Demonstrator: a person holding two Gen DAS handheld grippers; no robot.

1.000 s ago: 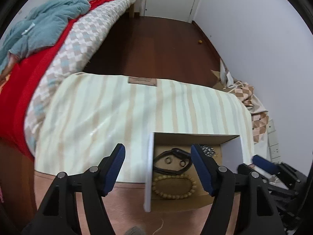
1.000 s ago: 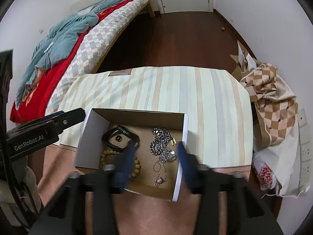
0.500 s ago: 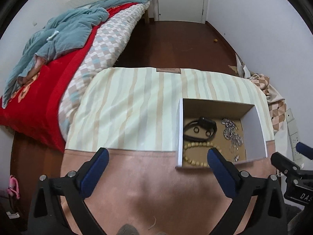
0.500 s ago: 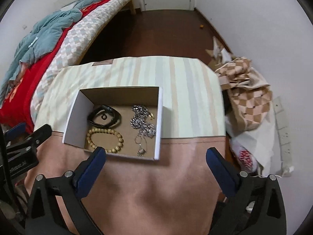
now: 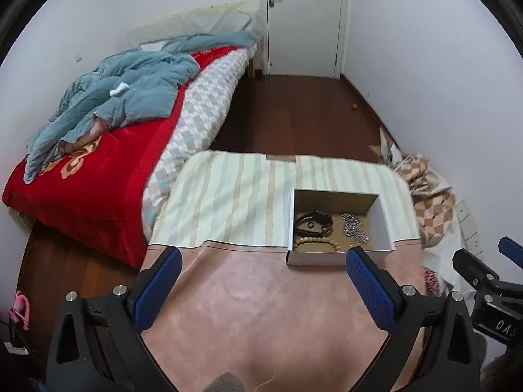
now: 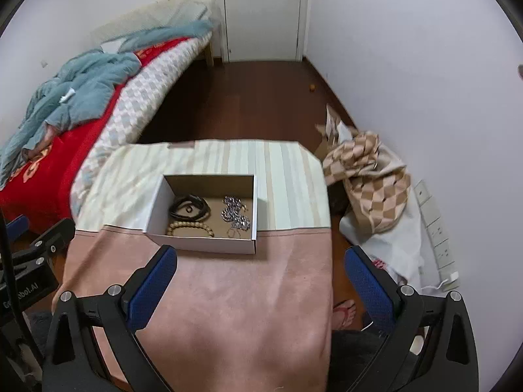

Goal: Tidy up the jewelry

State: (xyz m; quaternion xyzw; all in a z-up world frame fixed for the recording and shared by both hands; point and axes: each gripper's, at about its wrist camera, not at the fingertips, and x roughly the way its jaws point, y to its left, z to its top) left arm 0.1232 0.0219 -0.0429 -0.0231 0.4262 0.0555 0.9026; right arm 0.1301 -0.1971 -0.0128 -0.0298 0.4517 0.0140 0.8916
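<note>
An open white cardboard box (image 5: 322, 258) (image 6: 202, 244) sits on a table with a pink and striped cloth. Inside lie a black band (image 5: 313, 219) (image 6: 189, 207), a tan bead bracelet (image 5: 315, 242) (image 6: 189, 227) and silver chains (image 5: 354, 227) (image 6: 235, 215). My left gripper (image 5: 261, 287) is open and empty, held high above the table's near side, back from the box. My right gripper (image 6: 261, 285) is open and empty, also high and back from the box.
A bed (image 5: 98, 170) with red and blue bedding stands left of the table. A checkered cloth pile (image 6: 369, 176) and wall sockets (image 6: 438, 228) lie to the right. Brown floor and a white door (image 5: 304, 19) are beyond. A sandaled foot (image 6: 343, 313) shows lower right.
Both grippers have lifted up and back from the box and opened wide. The box now looks smaller and farther away in both views.
</note>
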